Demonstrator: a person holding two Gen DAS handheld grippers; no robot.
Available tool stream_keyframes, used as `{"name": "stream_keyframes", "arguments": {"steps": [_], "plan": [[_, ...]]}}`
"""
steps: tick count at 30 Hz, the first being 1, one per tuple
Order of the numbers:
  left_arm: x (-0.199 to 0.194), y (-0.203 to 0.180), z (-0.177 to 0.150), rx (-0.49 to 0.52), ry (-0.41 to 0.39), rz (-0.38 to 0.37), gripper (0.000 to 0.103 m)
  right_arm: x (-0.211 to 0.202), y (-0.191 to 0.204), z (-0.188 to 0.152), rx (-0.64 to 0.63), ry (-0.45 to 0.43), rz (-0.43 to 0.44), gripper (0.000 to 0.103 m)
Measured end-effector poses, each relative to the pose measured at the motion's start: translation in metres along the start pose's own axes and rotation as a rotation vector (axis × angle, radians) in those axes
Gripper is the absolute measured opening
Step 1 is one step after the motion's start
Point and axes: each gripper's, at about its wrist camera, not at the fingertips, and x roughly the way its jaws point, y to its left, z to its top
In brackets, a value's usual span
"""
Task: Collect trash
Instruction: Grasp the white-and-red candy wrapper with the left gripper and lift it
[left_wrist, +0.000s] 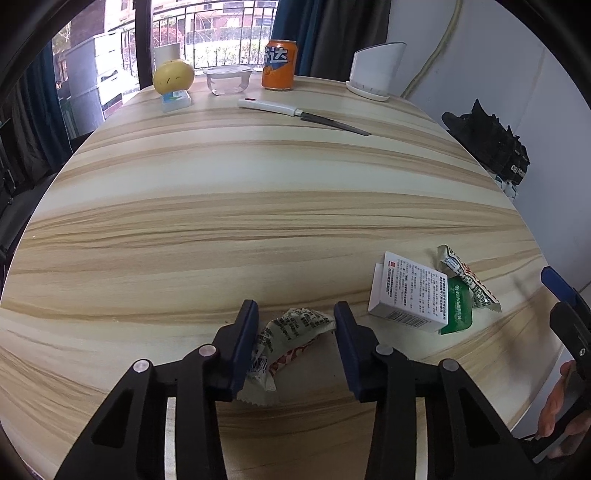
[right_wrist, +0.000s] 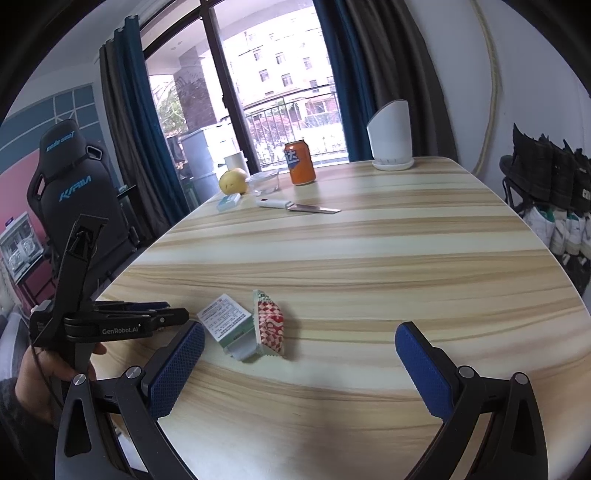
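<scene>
In the left wrist view my left gripper (left_wrist: 295, 325) is open around a crumpled white snack wrapper (left_wrist: 284, 339) lying on the wooden table (left_wrist: 258, 206); the left pad touches it, the right pad stands clear. To its right lie a small white box (left_wrist: 408, 295) on a green packet (left_wrist: 458, 314) and another wrapper (left_wrist: 469, 280). In the right wrist view my right gripper (right_wrist: 299, 354) is open wide and empty, above the table's near edge, with the box (right_wrist: 225, 319) and a red-and-white wrapper (right_wrist: 271, 325) just ahead. The left gripper (right_wrist: 147, 314) shows at the left.
At the far end stand an orange soda can (left_wrist: 279, 65), a yellow fruit (left_wrist: 173, 76), a clear bowl (left_wrist: 228, 79), a white bin (left_wrist: 375, 70) and a knife (left_wrist: 303, 115). A gaming chair (right_wrist: 70, 192) stands left of the table; shoes (right_wrist: 546, 184) are on the right.
</scene>
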Motion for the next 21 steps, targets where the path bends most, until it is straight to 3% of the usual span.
{"name": "stream_keyframes", "arguments": {"steps": [11,16,21], "plan": [[-0.006,0.005,-0.005,0.016,-0.001,-0.007,0.03,0.001,-0.003,0.0,0.018,0.001,-0.006,0.103],[-0.01,0.005,-0.007,0.024,-0.03,0.001,0.014,0.001,-0.001,-0.001,0.013,0.0,-0.015,0.103],[-0.017,0.003,-0.006,0.035,-0.064,-0.003,0.012,0.001,0.003,0.001,-0.017,-0.001,-0.041,0.103]]}}
